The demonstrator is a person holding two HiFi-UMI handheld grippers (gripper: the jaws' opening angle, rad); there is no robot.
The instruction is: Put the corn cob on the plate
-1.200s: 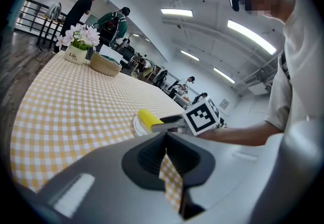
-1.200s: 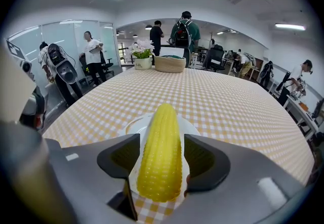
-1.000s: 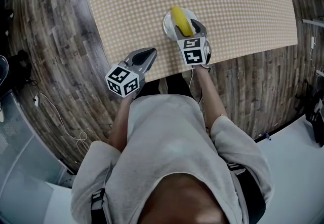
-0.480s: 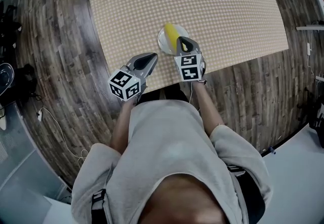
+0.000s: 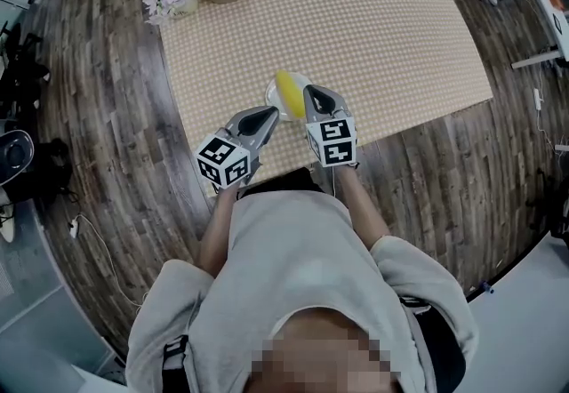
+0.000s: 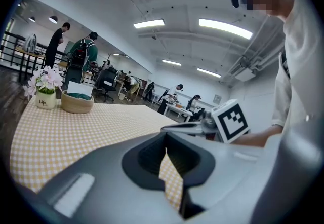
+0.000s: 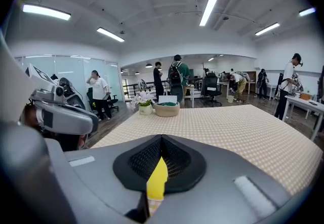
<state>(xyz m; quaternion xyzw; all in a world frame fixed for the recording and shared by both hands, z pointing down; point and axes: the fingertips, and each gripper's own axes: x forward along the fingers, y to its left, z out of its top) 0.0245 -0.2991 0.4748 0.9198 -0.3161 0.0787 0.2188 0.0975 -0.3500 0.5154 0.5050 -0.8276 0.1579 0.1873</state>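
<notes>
The corn [image 5: 286, 89] lies on the plate [image 5: 270, 98], near the worktop's [image 5: 373, 27] front edge. The left tongs [image 5: 269, 113] and right tongs [image 5: 312, 92] are both closed and empty. The right pair hovers just beside the corn, so a careless swing could knock it off.
</notes>
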